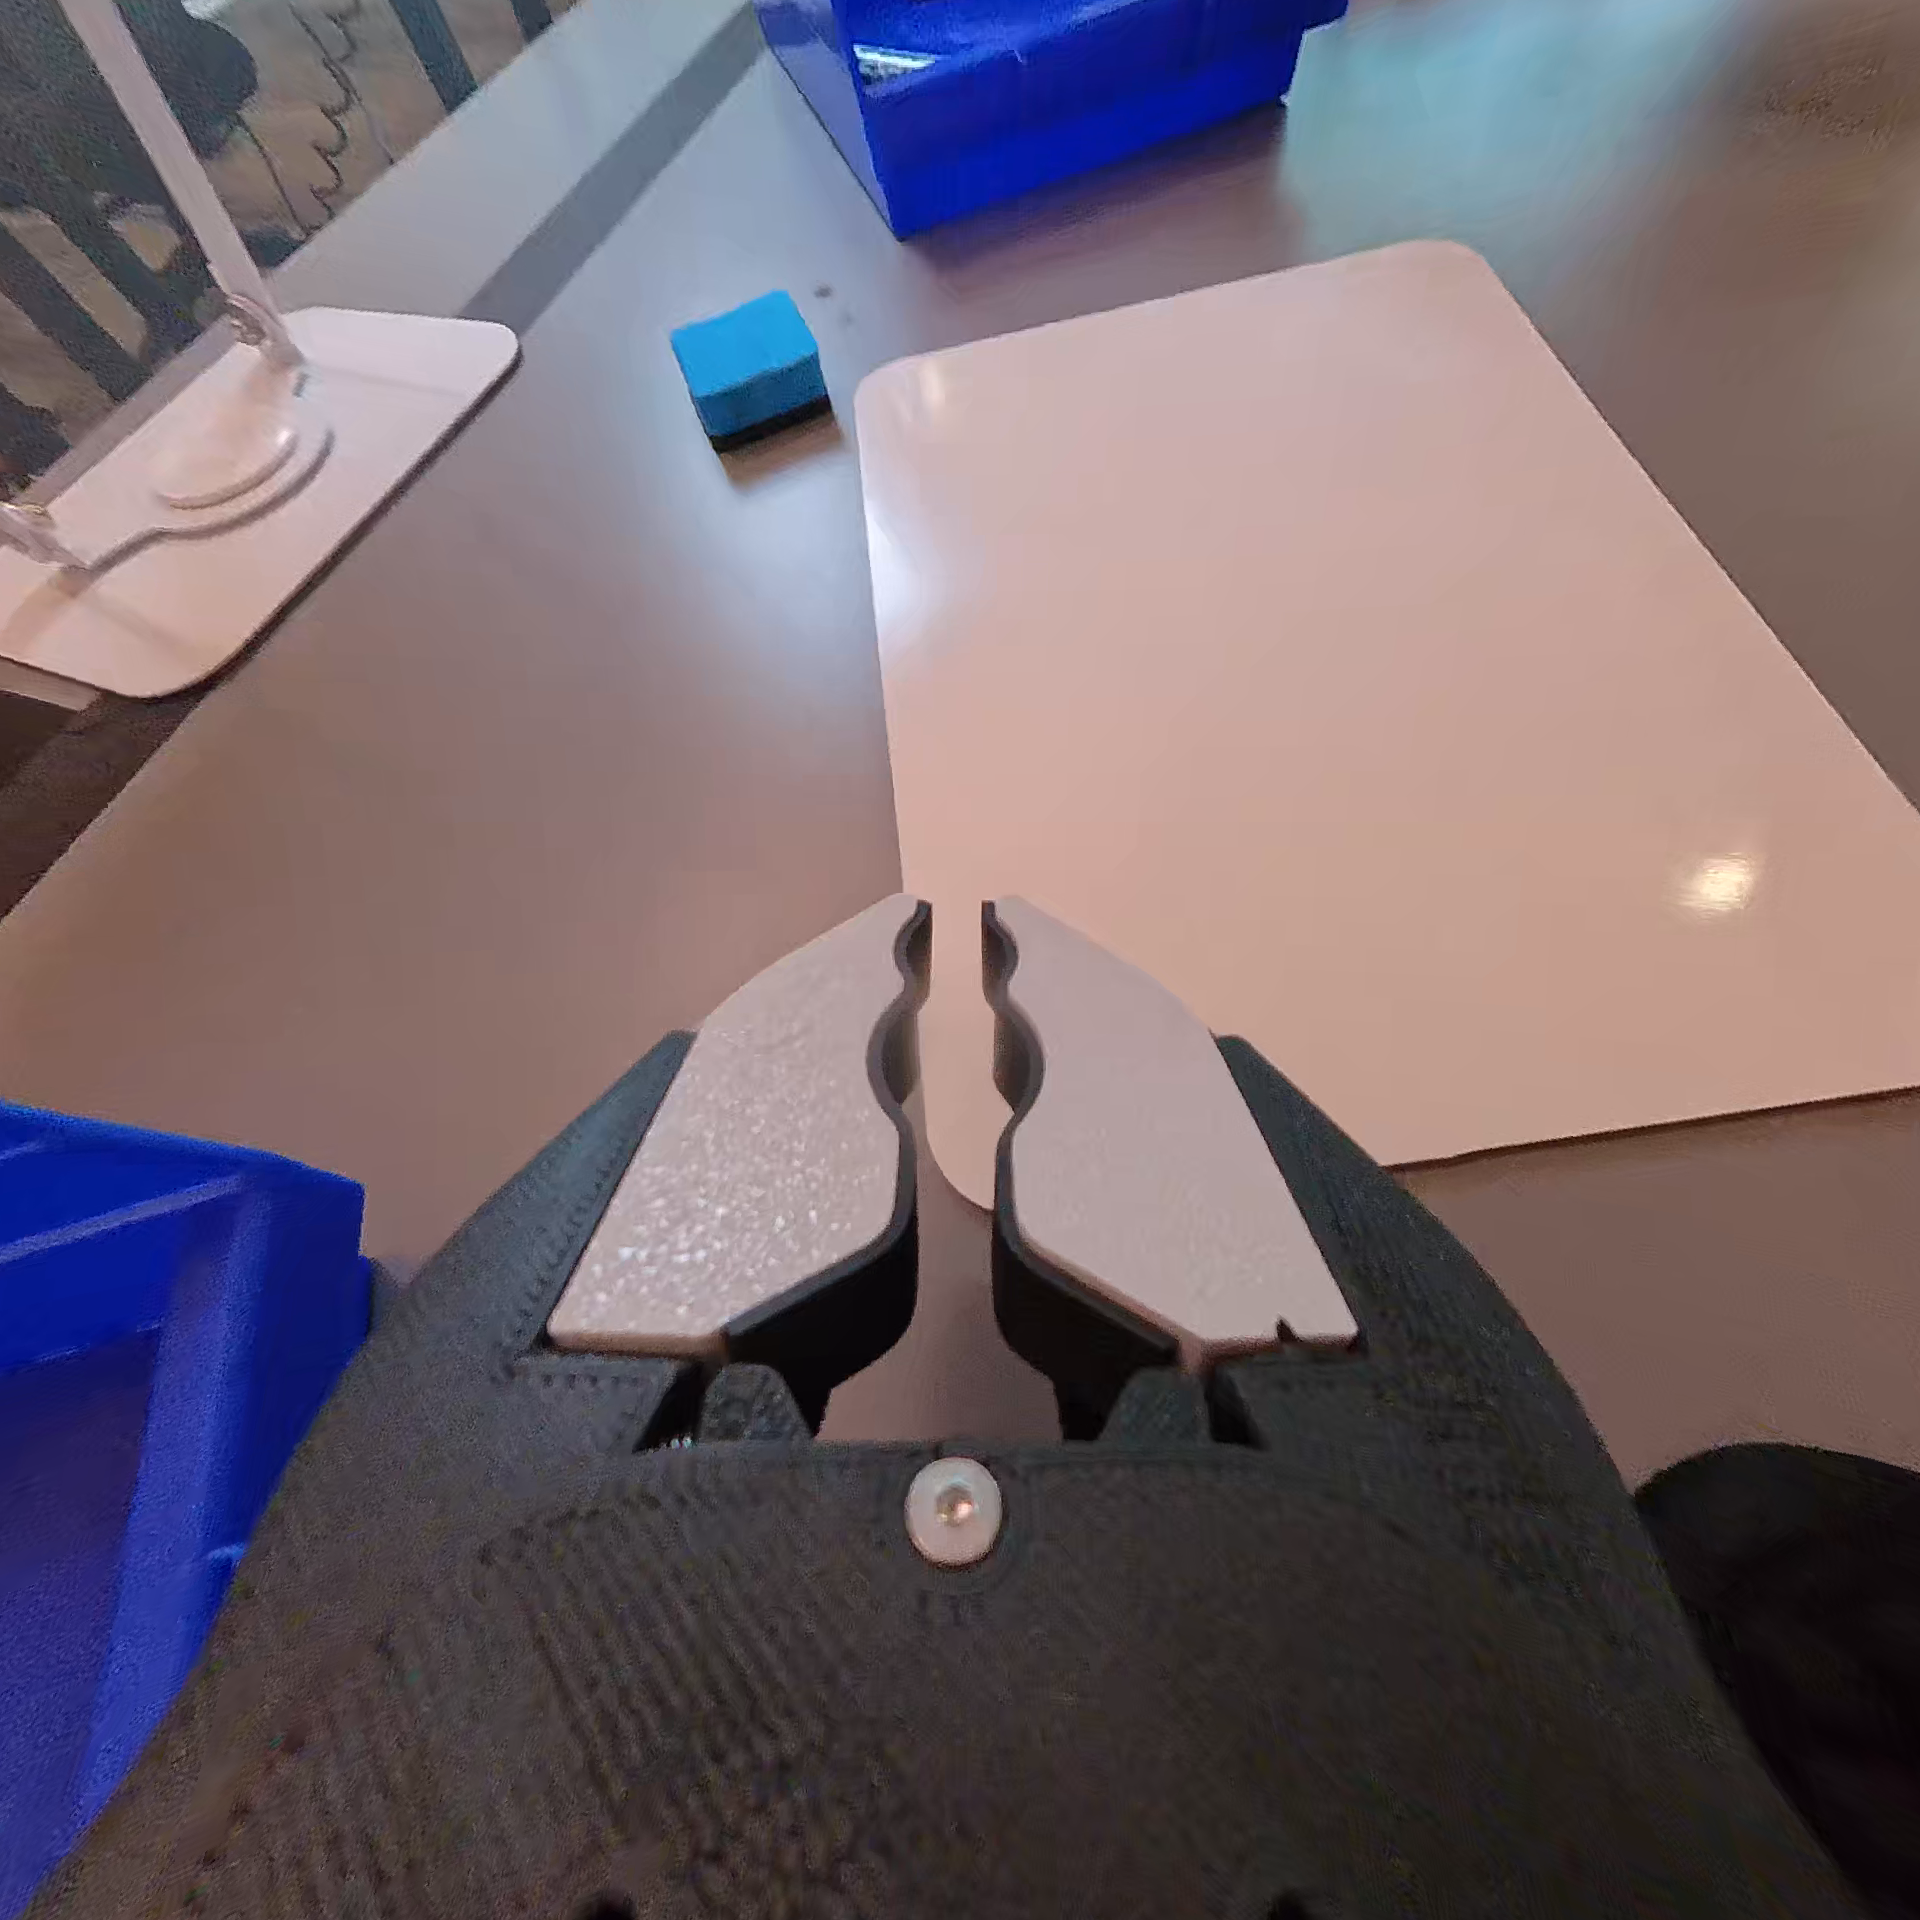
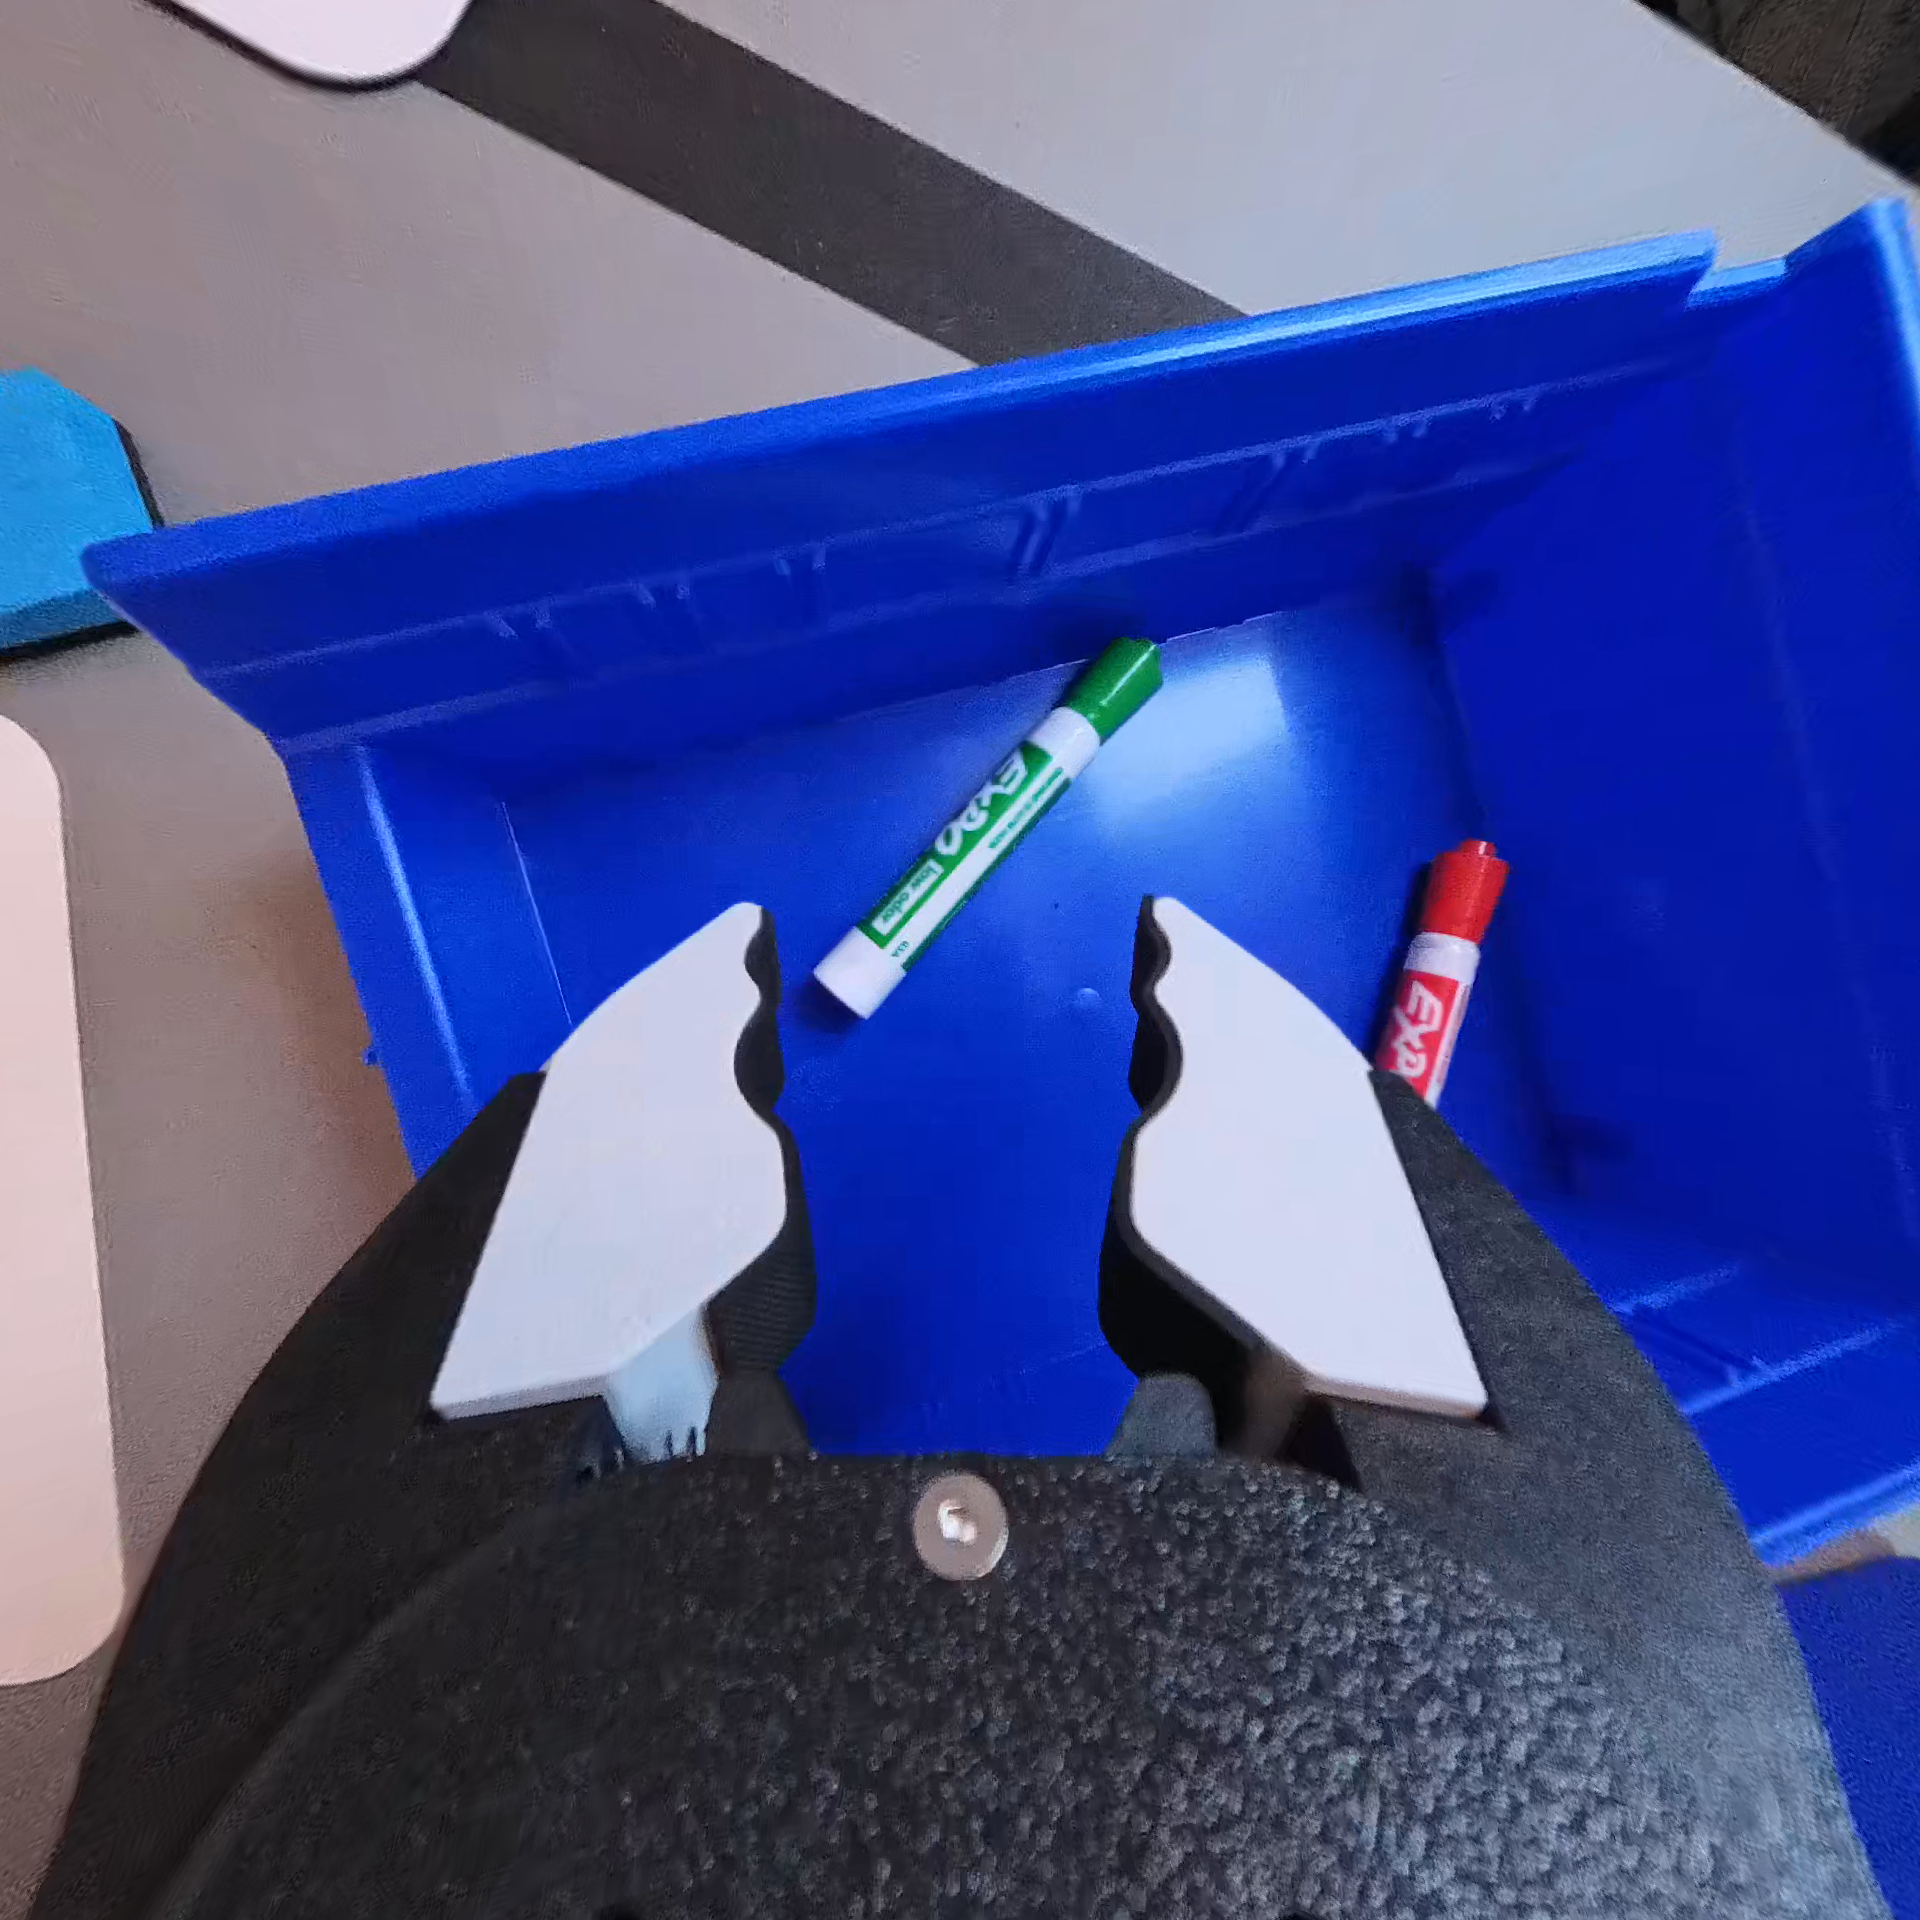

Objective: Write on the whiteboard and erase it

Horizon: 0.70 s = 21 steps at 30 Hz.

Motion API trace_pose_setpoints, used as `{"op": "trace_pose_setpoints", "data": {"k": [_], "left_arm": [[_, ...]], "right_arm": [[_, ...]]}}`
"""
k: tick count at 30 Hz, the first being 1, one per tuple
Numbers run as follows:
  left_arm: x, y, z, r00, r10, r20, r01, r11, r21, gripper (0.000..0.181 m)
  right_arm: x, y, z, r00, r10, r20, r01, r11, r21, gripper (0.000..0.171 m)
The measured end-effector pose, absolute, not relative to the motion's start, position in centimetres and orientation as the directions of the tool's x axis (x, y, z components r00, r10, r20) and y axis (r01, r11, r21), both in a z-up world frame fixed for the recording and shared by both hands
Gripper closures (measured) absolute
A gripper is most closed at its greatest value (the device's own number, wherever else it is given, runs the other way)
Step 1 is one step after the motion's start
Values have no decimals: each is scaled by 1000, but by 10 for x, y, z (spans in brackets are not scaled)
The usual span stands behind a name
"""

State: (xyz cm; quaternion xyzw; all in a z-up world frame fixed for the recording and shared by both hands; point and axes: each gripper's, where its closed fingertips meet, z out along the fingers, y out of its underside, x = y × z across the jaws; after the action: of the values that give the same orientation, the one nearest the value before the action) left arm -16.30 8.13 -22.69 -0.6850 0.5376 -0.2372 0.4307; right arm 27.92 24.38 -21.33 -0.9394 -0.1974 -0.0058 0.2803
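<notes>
A blank white whiteboard [image 1: 1351,675] lies flat on the brown table, right of centre in the left wrist view. A blue eraser [image 1: 750,369] with a black base sits just past its far left corner; its edge also shows in the right wrist view [image 2: 52,509]. My left gripper [image 1: 956,914] is nearly shut and empty, hovering over the whiteboard's near left corner. My right gripper [image 2: 956,920] is open and empty above a blue bin [image 2: 727,520]. In the bin lie a green marker [image 2: 987,831], just beyond the fingertips, and a red marker [image 2: 1439,966] beside the right finger.
A second blue bin [image 1: 156,1351] stands at the near left in the left wrist view. A white stand base [image 1: 260,499] with a clear post sits at the far left. The bin with the markers also shows at the far side of the table [image 1: 1039,135]. About 50 cm separates my left fingertips from my right. The left gripper is farther from the green marker [image 2: 987,831], some 50 cm, than the right, some 6 cm. The blue eraser [image 1: 750,369] sits 20 cm or so from the ends of my right fingers.
</notes>
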Motion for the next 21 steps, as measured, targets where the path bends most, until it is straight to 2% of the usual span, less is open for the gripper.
{"op": "trace_pose_setpoints", "data": {"k": [3, 6, 7, 9, 14, 15, 17, 21], "left_arm": [[-168, 82, -235, 335, -932, -135, -517, -63, -854, 172], [-175, 83, -244, 351, -929, -117, -520, -89, -850, 172], [-177, 84, -245, 356, -928, -114, -519, -95, -849, 172], [-179, 88, -245, 367, -924, -108, -513, -104, -852, 172], [-187, 100, -233, 426, -894, -140, -508, -109, -854, 169], [-192, 104, -230, 448, -881, -149, -511, -116, -851, 167], [-207, 114, -223, 502, -846, -178, -535, -142, -833, 159], [-258, 135, -214, 606, -743, -283, -633, -235, -738, 143]], "right_arm": [[261, 234, -232, 901, 426, 82, 410, -774, -483, 105], [227, 206, -235, 830, 558, 9, 495, -729, -473, 106], [220, 199, -233, 810, 586, 17, 522, -707, -477, 118], [209, 175, -243, 757, 653, 0, 601, -696, -393, 111], [211, 164, -258, 717, 687, 122, 684, -657, -317, 113], [216, 162, -266, 696, 698, 169, 713, -644, -276, 117], [221, 155, -282, 636, 739, 221, 771, -600, -212, 143], [235, 137, -280, 607, 748, 269, 794, -568, -216, 145]]}}
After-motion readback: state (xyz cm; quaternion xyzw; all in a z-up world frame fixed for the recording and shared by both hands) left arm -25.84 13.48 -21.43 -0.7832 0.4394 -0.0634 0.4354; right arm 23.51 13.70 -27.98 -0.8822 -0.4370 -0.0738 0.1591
